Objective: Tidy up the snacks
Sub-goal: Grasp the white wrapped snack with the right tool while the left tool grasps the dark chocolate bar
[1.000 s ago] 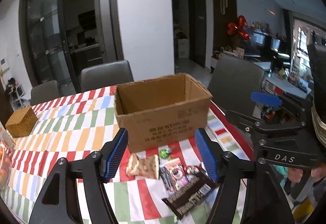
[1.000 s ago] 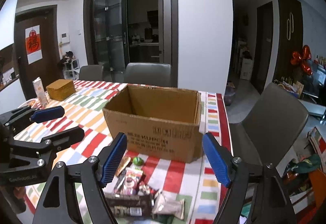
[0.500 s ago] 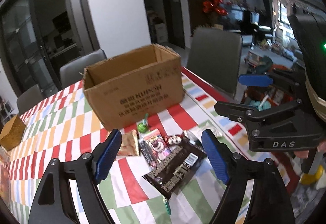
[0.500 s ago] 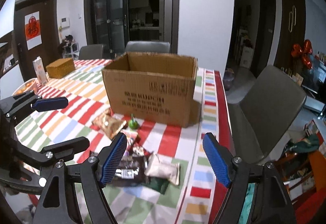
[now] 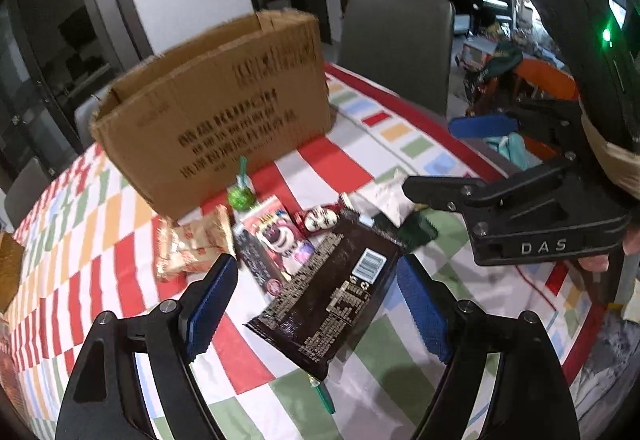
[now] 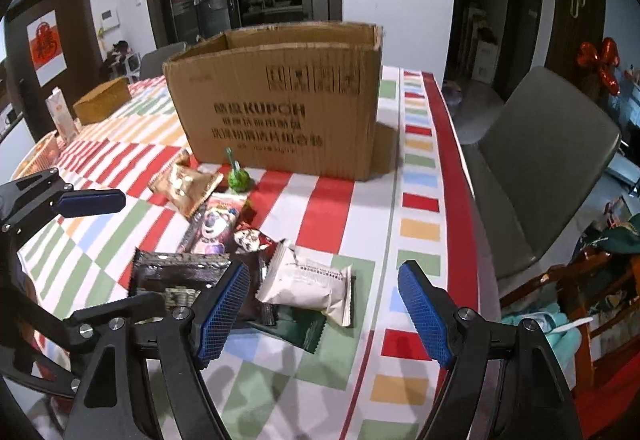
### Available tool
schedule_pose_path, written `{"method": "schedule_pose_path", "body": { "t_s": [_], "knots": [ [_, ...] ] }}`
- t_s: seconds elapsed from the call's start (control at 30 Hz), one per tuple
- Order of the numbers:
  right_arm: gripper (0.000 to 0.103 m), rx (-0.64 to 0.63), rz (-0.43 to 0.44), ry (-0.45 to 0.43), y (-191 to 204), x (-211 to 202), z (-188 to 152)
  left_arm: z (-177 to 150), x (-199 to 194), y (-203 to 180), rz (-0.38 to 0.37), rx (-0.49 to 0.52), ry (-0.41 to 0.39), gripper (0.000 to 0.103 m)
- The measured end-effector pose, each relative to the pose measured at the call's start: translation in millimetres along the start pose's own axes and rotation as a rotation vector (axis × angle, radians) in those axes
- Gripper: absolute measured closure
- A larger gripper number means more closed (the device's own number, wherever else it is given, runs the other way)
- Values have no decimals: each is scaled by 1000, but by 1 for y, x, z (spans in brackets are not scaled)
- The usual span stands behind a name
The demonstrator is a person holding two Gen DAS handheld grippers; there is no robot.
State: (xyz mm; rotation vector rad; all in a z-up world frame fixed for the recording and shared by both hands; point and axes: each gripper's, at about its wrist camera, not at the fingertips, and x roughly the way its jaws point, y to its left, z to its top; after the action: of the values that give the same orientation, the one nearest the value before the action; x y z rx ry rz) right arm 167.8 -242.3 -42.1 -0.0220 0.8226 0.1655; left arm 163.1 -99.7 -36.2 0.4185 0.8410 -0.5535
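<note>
An open cardboard box (image 5: 216,112) (image 6: 280,104) stands on the striped tablecloth. In front of it lies a pile of snacks: a dark brown packet (image 5: 328,296) (image 6: 180,276), a gold packet (image 5: 192,244) (image 6: 184,188), a red bear packet (image 5: 276,236) (image 6: 216,224), a green lollipop (image 5: 240,196) (image 6: 239,178) and a white packet (image 6: 308,284) (image 5: 384,196). My left gripper (image 5: 318,308) is open and empty, low over the brown packet. My right gripper (image 6: 324,312) is open and empty, just above the white packet.
A wicker box (image 6: 102,104) and a carton (image 6: 60,120) sit at the table's far left. A grey chair (image 6: 548,164) stands at the right table edge (image 6: 460,200). Each gripper shows in the other's view: right (image 5: 520,200), left (image 6: 60,240).
Both grippers have dropped and moved in toward the snack pile, which now looms larger. Both stay open and empty.
</note>
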Motion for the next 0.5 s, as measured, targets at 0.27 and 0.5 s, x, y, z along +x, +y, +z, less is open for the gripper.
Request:
{"method": "schedule_pose_path", "body": {
  "t_s": [0.27,0.5],
  "knots": [
    [25,44,23,64,-6,27,-2,-3,30,-2,-13,37,83,21],
    [25,80,42,111,-12,47,-3,-2,43,-2,-9,33,100,21]
  ]
}}
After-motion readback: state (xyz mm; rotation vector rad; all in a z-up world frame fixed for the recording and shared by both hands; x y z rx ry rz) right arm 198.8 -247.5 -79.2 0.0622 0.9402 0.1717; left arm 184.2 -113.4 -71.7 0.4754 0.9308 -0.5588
